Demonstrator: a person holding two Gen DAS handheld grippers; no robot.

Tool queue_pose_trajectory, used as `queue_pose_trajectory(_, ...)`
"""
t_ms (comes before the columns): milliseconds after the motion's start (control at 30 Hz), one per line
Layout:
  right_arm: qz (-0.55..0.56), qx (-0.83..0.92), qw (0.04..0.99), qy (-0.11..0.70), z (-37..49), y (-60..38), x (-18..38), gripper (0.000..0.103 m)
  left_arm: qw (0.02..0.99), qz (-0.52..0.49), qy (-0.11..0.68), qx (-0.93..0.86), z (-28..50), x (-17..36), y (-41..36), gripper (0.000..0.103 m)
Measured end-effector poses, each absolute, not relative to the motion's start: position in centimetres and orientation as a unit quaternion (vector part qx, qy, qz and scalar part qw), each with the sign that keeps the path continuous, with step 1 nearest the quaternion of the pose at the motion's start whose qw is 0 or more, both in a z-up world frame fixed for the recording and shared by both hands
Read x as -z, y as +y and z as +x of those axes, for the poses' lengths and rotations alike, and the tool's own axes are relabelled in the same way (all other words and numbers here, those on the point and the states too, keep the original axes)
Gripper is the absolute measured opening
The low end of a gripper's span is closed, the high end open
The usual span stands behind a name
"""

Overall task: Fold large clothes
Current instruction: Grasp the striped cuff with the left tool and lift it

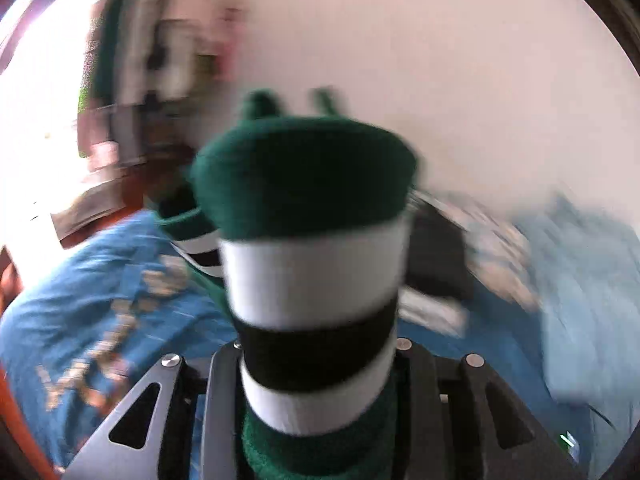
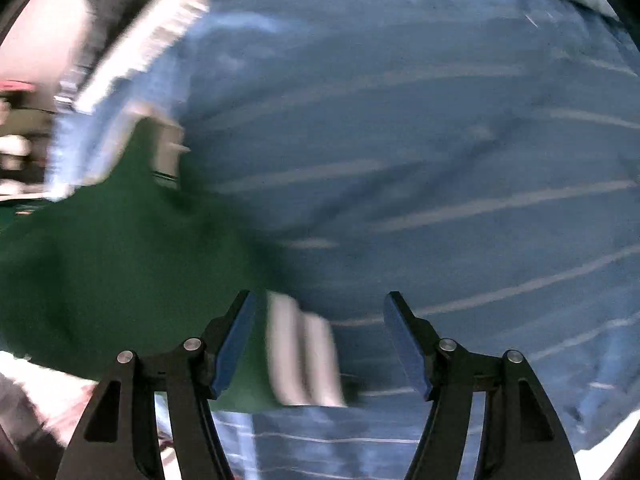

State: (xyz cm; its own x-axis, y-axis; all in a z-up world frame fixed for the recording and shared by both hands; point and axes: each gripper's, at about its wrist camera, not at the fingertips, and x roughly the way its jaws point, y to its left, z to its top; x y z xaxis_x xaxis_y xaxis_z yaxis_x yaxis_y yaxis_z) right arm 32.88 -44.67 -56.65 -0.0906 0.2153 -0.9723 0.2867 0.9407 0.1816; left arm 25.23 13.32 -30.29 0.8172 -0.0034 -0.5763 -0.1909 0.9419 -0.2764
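Fabric fills the left gripper (image 1: 316, 360): a green sweater (image 1: 308, 184) with white and black bands is bunched between its fingers and stands up in a thick roll in front of that camera, the jaws closed on it. That gripper is raised and tipped upward, so its view takes in a pale wall (image 1: 440, 60) behind the roll and, well below it, a blue bedspread (image 1: 100, 280) with lettering on it. Near the far side of the roll lies a heap of dark and pale blue cloth (image 1: 560, 260), too blurred to sort out. The right gripper (image 2: 320, 340) points down at the bedspread (image 2: 440, 160), which here shows thin pale stripes, and its blue-padded fingers (image 2: 236, 340) stand wide apart with nothing between them. Only this view shows the rest of the sweater (image 2: 120, 260) spread flat on the bedspread, reaching under the gripper's left finger, with a white striped part (image 2: 304, 360) lying in the gap between the fingers, not touched by either. Both views are smeared with motion blur.
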Motion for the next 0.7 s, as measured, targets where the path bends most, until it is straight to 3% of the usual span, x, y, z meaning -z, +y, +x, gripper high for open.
queue_pose_trajectory(133, 0.24, 0.022, 0.59, 0.771, 30.2, -46.9, 61.8, 0.069, 0.915, -0.129, 0.37, 0.093, 24.3, 33.9, 0.7, 0.025)
queue_pose_trajectory(300, 0.239, -0.004, 0.601, 0.762, 29.5, -47.8, 62.3, 0.069, 0.857, -0.109, 0.463, 0.2, 21.8, 41.6, -9.7, 0.025)
queue_pose_trajectory(433, 0.246, -0.019, 0.593, 0.766, 29.6, -48.7, 62.1, 0.069, 0.825, -0.072, 0.53, 0.184, 20.8, 47.0, -12.6, 0.026)
queue_pose_trajectory(533, 0.26, -0.016, 0.586, 0.768, 28.6, -50.2, 61.1, 0.069, 0.821, -0.038, 0.545, 0.165, 20.7, 46.8, -12.9, 0.028)
queue_pose_trajectory(633, 0.275, -0.016, 0.586, 0.762, 28.1, -51.7, 59.7, 0.069, 0.815, -0.006, 0.562, 0.137, 20.8, 45.3, -13.0, 0.037)
queue_pose_trajectory(667, 0.28, -0.017, 0.588, 0.759, 28.0, -52.2, 59.1, 0.069, 0.812, 0.006, 0.568, 0.131, 20.5, 44.7, -12.6, 0.043)
queue_pose_trajectory(700, 0.282, -0.018, 0.59, 0.756, 27.9, -52.5, 58.5, 0.069, 0.809, 0.007, 0.573, 0.131, 20.5, 43.9, -12.2, 0.058)
